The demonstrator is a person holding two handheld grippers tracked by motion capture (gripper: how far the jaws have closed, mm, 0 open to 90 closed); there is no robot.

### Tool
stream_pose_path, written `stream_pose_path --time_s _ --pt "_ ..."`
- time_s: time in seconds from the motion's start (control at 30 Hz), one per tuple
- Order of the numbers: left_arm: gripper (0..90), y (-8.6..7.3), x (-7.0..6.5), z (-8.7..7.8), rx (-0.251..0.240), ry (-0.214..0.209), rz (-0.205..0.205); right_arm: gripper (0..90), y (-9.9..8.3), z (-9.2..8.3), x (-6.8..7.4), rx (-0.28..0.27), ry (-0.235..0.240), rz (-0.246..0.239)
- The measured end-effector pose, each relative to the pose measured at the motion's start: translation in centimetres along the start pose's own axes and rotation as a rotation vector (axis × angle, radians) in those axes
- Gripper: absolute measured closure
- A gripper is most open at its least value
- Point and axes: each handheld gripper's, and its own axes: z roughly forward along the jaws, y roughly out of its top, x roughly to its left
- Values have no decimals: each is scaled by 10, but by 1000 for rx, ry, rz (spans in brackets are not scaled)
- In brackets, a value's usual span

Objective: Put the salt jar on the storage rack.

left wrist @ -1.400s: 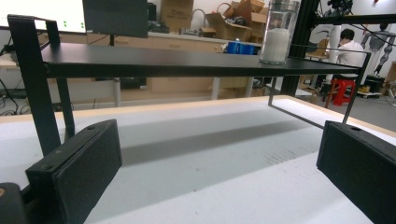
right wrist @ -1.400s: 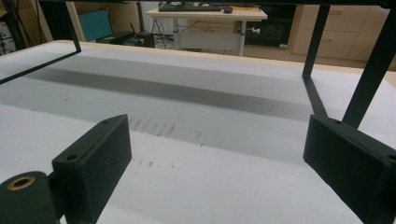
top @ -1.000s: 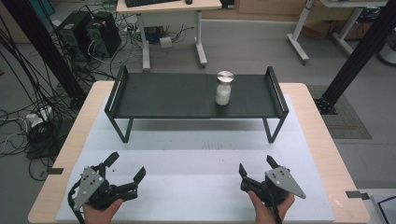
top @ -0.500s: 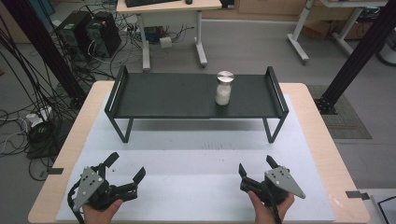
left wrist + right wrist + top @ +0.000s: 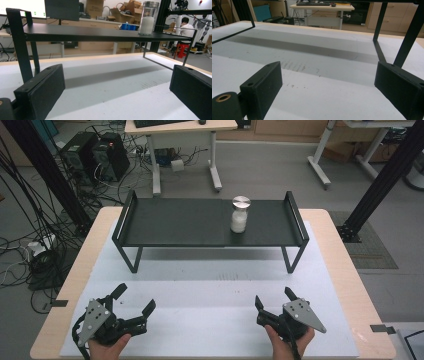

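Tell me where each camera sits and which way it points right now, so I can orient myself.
High view: above the near side, looking forward and down on the table; both hands hold open tongs, left tongs and right tongs.
Left gripper view: low on the mat, looking between its two black jaws, up at the black shelf and the jar.
Right gripper view: low on the mat, looking between its jaws, under the shelf toward its legs.
Shared: the shelf and the jar appear in the high and left gripper views.
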Motion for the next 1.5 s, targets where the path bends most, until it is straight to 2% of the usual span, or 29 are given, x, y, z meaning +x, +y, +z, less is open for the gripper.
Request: stream_pose_path --time_s 1.5 --pt "3 0 0 -1 -6 -6 -3 77 -1 -6 2 -4 -9 2"
